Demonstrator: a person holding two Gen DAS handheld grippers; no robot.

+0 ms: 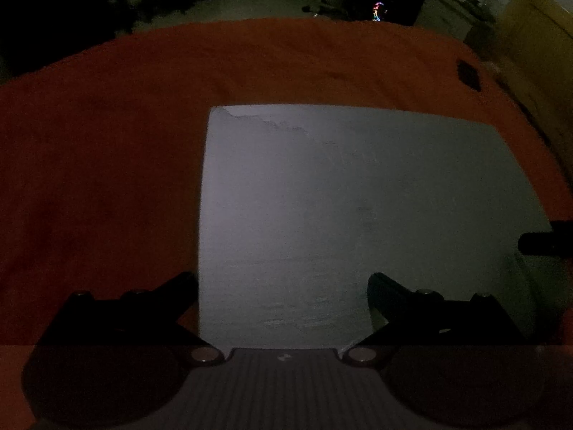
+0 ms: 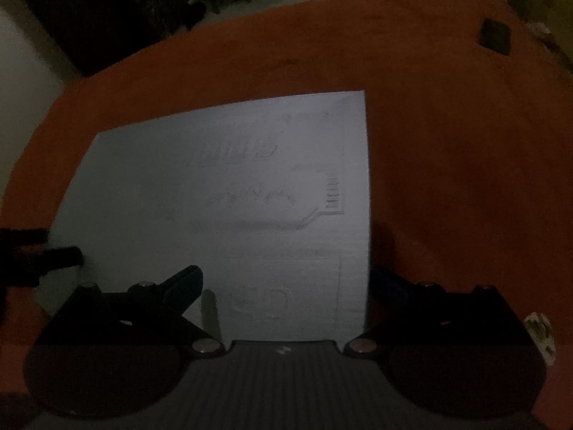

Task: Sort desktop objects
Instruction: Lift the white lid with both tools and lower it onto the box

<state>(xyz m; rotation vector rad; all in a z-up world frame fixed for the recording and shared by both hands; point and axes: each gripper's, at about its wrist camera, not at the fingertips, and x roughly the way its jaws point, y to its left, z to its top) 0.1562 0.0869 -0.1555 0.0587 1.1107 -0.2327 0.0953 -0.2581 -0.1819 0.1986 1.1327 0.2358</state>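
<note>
Our left gripper stands wide, empty, its two dark fingers spread, one over the red cloth and one over the grey sheet; our right gripper is likewise wide and empty, one finger over the same grey sheet and the other just off its right edge, above the cloth. From each gripper outward the sheet runs straight ahead, flat on the bench, toward the far edge; its left edge falls between the left gripper's fingers and its right edge beside the right gripper's outer finger, so we judge the two grippers to straddle it from the near side, one at each near corner. Faint printed marks show on it in the right view, too dim to read. The only other thing we can pick out is a small dark block near the far right corner of the bench, well apart from the sheet; it lies ahead and to the right of both grippers, and the right one looks nearer, so we would reach with that hand. The light is poor, and we cannot tell what the block is.
</note>
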